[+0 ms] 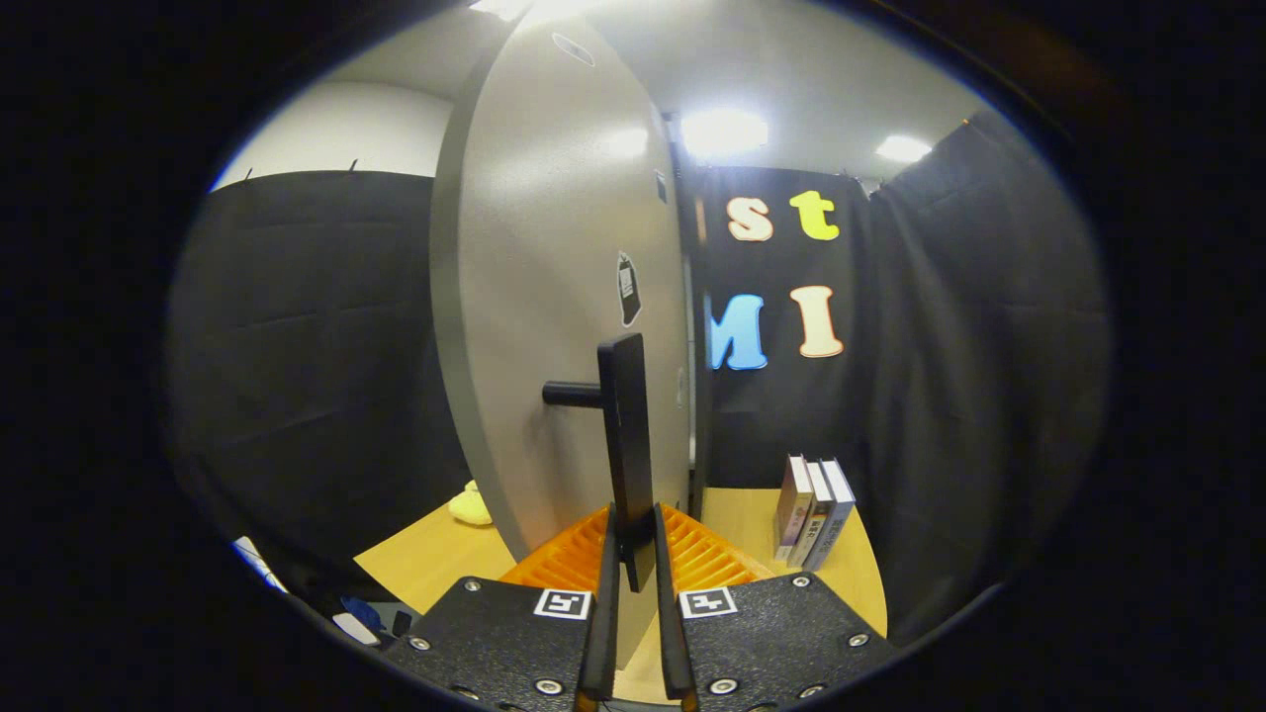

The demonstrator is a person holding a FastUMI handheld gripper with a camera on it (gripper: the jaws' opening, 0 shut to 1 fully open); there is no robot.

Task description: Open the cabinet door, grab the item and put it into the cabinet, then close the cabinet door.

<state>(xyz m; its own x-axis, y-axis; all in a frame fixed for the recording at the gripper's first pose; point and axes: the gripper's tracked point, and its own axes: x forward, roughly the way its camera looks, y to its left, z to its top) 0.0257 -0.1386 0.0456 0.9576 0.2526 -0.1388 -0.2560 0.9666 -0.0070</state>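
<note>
between the gripper point(633, 554) fingers sits the lower end of the black handle bar point(626, 445) of the cabinet door point(564, 297); both fingers look pressed onto it, so gripper is clenched on the handle. door is grey, standing edge-on just ahead, looks partly swung out, w/ a short black post joining the bar to the door face.

the item isn't obvious: likely the small yellow thing point(471, 506) on the wooden table point(435, 564), left of the door, half hidden by the door's edge. can't tell what it is. three books point(813, 512) stand upright on the table to the right, near the black curtain, well apart from the door. an orange ridged tray point(574, 564) lies under the handle, just beyond the fingers.

risks, as i judge:
- grip is only on the bar's bottom tip, so pulling at an angle could let the fingers slide off the end & door stops short.
- pull has to follow the hinge arc; a straight tug would twist the bar in the pads & strain the grip.
- if the door sweeps left it could knock the yellow thing.
- gripper rides low, close over the orange tray; dipping may catch it.
</note>
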